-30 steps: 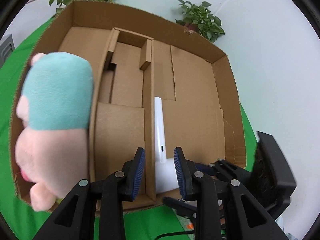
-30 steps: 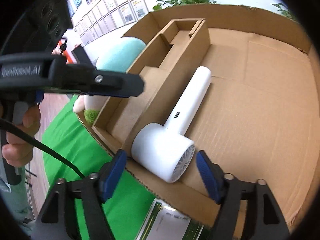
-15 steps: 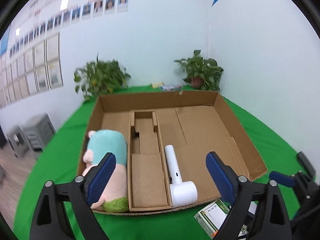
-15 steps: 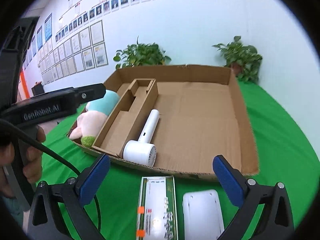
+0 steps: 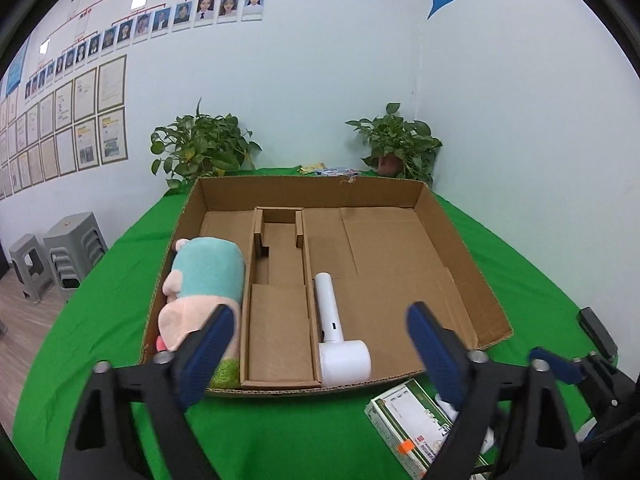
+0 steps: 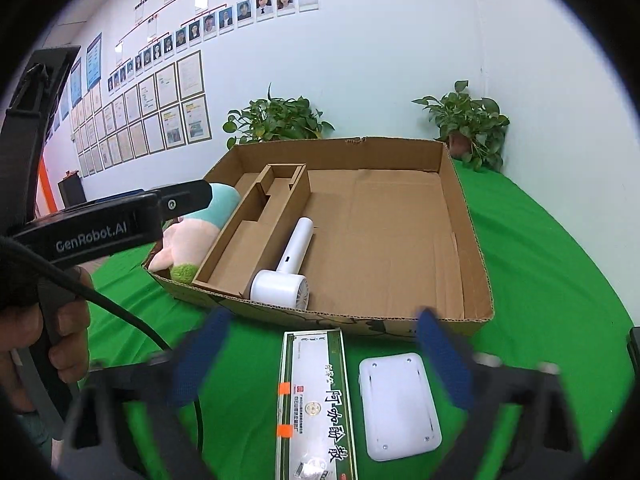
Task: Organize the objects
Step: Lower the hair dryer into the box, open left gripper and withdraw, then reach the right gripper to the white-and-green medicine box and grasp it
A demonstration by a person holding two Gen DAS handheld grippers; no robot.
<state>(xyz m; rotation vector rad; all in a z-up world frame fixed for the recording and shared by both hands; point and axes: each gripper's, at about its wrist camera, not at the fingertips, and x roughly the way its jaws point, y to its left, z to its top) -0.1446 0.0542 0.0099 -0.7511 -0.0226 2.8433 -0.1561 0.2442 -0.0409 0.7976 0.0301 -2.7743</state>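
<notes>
Both grippers hung spread wide and empty over the green cloth (image 5: 280,432).
The left gripper (image 5: 320,354) and right gripper (image 6: 320,356) faced the cardboard box (image 6: 476,264). Inside it, the smooth white hair dryer (image 5: 340,344) lay beside the divider, handle pointing away, near a fuzzy plush toy (image 5: 204,292). A green carton (image 6: 316,400) and white pad (image 6: 398,400) lay outside.

My table, draped in green cloth (image 6: 560,264), carries the shallow brown cardboard tray (image 6: 476,256); before it lie a long green-and-white printed box (image 6: 314,396) and a white rounded plastic slab (image 6: 398,400).
</notes>
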